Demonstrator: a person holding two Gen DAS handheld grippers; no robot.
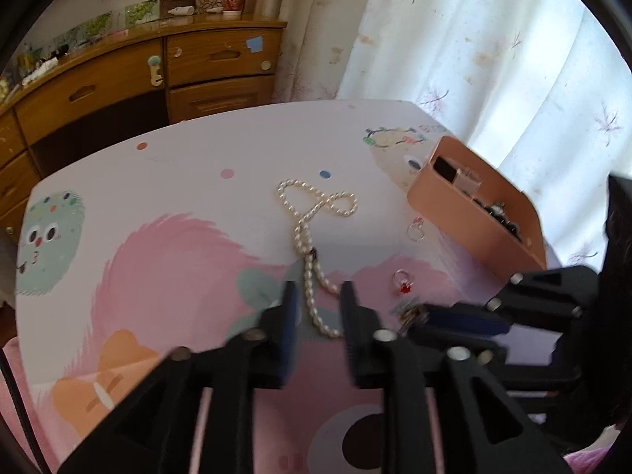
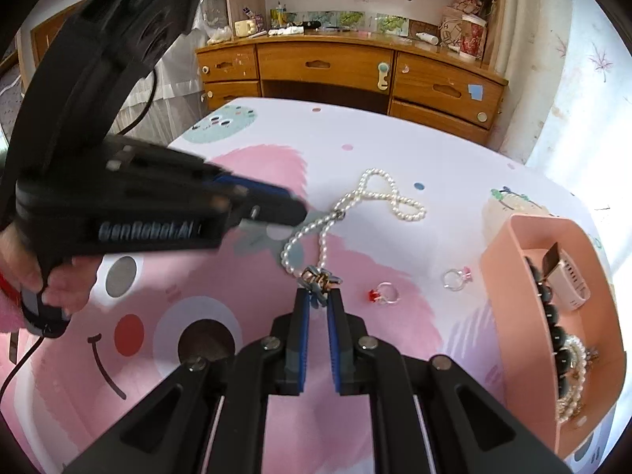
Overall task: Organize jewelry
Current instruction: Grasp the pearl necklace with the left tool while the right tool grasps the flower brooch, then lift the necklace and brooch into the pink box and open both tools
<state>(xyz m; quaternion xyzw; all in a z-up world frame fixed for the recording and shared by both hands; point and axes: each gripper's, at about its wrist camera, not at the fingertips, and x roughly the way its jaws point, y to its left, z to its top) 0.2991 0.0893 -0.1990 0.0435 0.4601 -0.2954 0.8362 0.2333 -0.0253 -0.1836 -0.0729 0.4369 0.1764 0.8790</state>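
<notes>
A white pearl necklace [image 1: 308, 213] [image 2: 395, 197] lies looped on the patterned tablecloth. My left gripper [image 1: 318, 288] [image 2: 294, 213] is open just above it, with one pearl strand lying in the gap between the blue pads, untouched. My right gripper [image 2: 319, 290] [image 1: 416, 314] is shut on a small metal chain piece [image 2: 318, 274] near the necklace's lower end. A ring with a red stone [image 1: 403, 280] [image 2: 385, 294] and a clear ring with a pink stone [image 1: 414, 231] [image 2: 454, 278] lie loose to the right.
A pink open box [image 1: 474, 233] [image 2: 509, 316] stands at the table's right edge, holding dark beads [image 2: 553, 316], pearls and a white item. A wooden desk with drawers [image 2: 328, 67] is behind the table, a curtain at the right. A hand [image 2: 59, 288] holds the left gripper's handle.
</notes>
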